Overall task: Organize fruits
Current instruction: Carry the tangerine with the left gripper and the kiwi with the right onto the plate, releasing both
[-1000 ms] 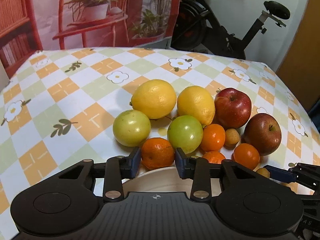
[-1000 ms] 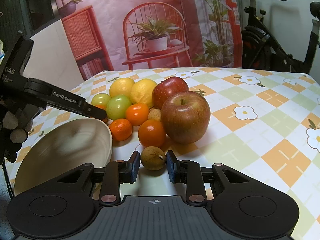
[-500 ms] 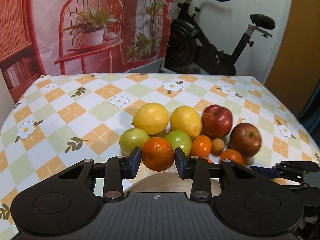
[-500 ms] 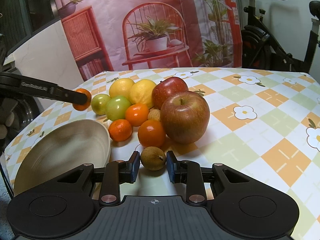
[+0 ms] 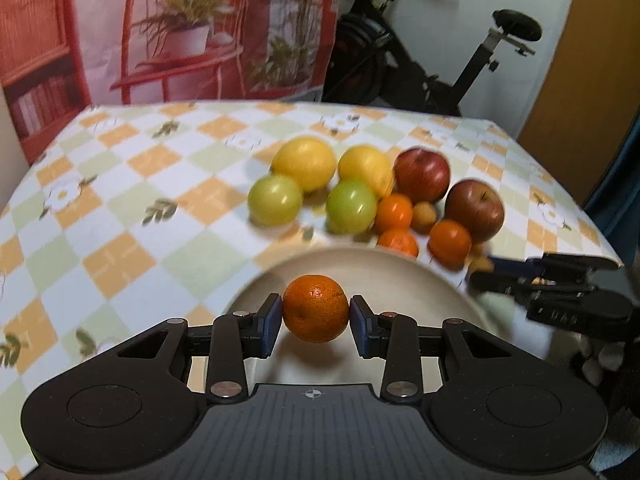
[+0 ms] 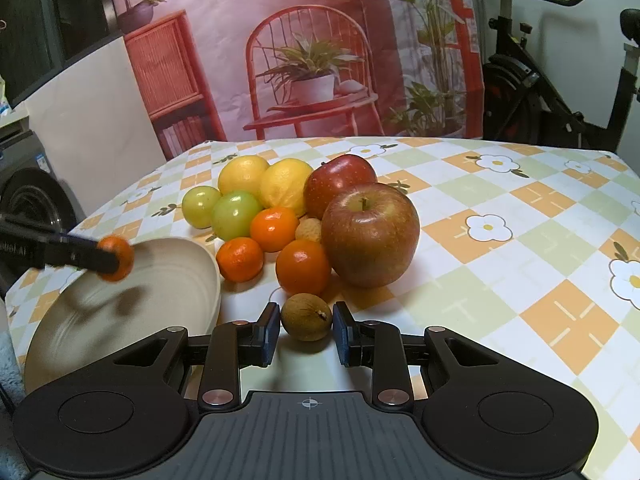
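Left hand-held gripper (image 5: 316, 322), clamped on a mandarin (image 5: 315, 307), has carried it from the fruit pile to above the bowl (image 5: 400, 264); release comes next.

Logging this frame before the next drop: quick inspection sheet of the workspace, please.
Surface: table under a checked floral cloth.
Job's things: beige bowl empty; two lemons, two green fruits, two apples, three mandarins and a small tan fruit grouped beside it.
Clutter: nothing seen.
Grippers: left gripper shut on a mandarin above the bowl; right gripper shut on a small brown fruit at the table.
Cables: nothing seen.
Surroundings: printed backdrop, exercise bike.
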The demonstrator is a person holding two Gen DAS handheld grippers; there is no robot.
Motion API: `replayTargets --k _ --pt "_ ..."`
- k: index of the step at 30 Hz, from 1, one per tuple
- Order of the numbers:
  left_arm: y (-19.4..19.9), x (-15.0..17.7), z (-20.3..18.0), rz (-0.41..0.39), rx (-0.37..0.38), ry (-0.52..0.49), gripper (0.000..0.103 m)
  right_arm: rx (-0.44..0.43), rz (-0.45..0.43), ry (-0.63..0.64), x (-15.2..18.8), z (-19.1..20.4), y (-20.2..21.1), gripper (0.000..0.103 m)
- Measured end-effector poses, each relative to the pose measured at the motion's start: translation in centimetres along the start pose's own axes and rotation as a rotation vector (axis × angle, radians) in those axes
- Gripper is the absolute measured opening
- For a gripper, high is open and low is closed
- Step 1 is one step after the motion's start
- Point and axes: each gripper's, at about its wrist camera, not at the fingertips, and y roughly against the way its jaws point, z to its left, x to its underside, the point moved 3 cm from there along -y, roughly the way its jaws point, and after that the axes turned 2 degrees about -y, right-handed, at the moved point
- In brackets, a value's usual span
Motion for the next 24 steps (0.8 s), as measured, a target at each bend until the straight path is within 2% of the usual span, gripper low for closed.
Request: replayTargets --k 9,13,17,20,24 --pt "0.5 1.6 1.1 0.009 0.008 0.023 0.039 -0.003 -0.018 -0.035 -0.7 0.5 1.3 0.026" --pt "0.5 2.1 1.4 0.012 -0.003 0.027 0.039 -0.049 -0.032 0.022 -1.5 2.9 2.1 0.026" --pt "0.6 2.4 1.4 0.012 -0.014 0.012 0.039 -0.087 0.005 0.089 -1.6 5.4 1.5 0.026" --pt "0.7 2.6 1.4 0.009 -0.017 0.004 0.039 -0.088 0.037 0.148 -0.9 6.8 0.5 0.026" --pt "0.7 2.6 1.6 0.003 -0.024 0.004 0.039 -0.079 0.028 0.175 -1.1 7.4 0.2 0.026"
